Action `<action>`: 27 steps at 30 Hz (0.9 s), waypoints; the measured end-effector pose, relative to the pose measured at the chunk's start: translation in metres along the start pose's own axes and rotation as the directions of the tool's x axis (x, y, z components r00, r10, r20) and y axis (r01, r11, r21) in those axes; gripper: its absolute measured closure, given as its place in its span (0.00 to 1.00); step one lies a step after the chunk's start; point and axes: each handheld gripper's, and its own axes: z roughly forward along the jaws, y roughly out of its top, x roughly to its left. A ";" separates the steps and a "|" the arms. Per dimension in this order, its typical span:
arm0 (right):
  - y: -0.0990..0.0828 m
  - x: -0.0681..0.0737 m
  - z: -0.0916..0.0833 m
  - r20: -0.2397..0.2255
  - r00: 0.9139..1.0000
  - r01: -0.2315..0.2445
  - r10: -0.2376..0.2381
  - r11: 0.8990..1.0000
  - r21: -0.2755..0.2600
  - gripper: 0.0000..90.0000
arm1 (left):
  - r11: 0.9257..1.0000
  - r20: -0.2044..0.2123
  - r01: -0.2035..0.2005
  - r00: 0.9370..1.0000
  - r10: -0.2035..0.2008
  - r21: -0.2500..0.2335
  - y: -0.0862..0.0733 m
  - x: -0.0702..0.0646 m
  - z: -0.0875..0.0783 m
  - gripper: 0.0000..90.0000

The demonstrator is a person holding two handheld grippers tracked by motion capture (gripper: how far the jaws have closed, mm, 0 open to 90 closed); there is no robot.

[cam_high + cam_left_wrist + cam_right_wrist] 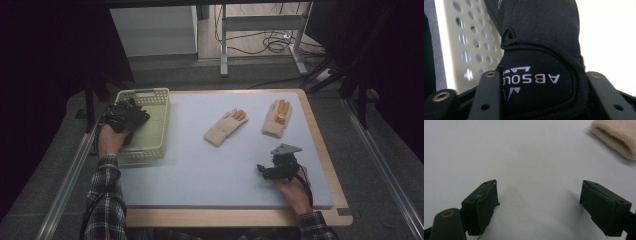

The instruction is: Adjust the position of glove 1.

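Observation:
A black glove (539, 50) with white lettering on its cuff lies in the pale green basket (159, 125) at the table's left. My left gripper (136, 118) reaches into the basket. Its jaws stand apart with the cuff between them, and the cuff looks rounded, not squeezed. The basket's holed wall (474, 50) rises on the left of the left gripper view. My right gripper (262, 171) rests open on the grey mat near the front right, with nothing between its fingers (484, 205). Two beige gloves with orange fingertips (225, 127) (276, 118) lie on the mat farther back.
A beige glove cuff (616, 137) shows at the top right of the right gripper view. The grey mat (200, 170) covers a wooden table (225, 217). Beyond the table stand a desk frame (223, 45) and loose cables (272, 42) on the floor.

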 end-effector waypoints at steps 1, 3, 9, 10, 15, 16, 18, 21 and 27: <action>0.000 0.000 0.000 0.000 1.000 0.000 0.000 1.000 0.000 0.16 | 1.000 0.000 0.003 1.000 -0.003 -0.002 -0.001 0.002 0.000 0.62; 0.000 0.000 0.000 -0.001 1.000 0.000 0.000 1.000 0.002 0.16 | 1.000 0.016 0.021 1.000 -0.020 -0.012 -0.003 0.005 -0.001 0.57; 0.000 0.000 0.000 0.000 1.000 0.000 0.000 1.000 0.000 0.16 | 1.000 0.037 -0.001 0.999 0.001 -0.001 -0.003 0.002 -0.007 0.17; 0.000 0.000 0.000 0.000 1.000 0.000 0.000 1.000 0.000 0.16 | 1.000 0.048 0.007 0.999 -0.007 0.001 -0.003 0.002 -0.010 0.13; 0.000 0.000 0.000 0.003 1.000 0.004 -0.004 1.000 -0.001 0.16 | 1.000 0.077 0.026 0.997 -0.025 -0.017 -0.007 0.004 -0.022 0.04; 0.000 0.000 0.000 0.003 1.000 0.004 -0.004 1.000 0.000 0.16 | 0.999 0.088 0.034 0.996 -0.031 -0.029 -0.009 0.006 -0.025 0.05; 0.000 0.000 0.000 0.001 1.000 0.001 -0.001 1.000 0.000 0.16 | 0.997 0.118 0.050 0.992 -0.043 -0.057 -0.013 0.010 -0.031 0.04; 0.000 0.000 0.000 0.003 1.000 0.003 -0.003 1.000 -0.001 0.16 | 0.992 0.149 0.081 0.987 -0.066 -0.096 -0.020 0.014 -0.038 0.04; 0.000 0.000 0.000 0.004 1.000 0.005 -0.005 1.000 -0.001 0.16 | 0.979 0.201 0.094 0.978 -0.056 -0.182 -0.034 0.017 -0.046 0.03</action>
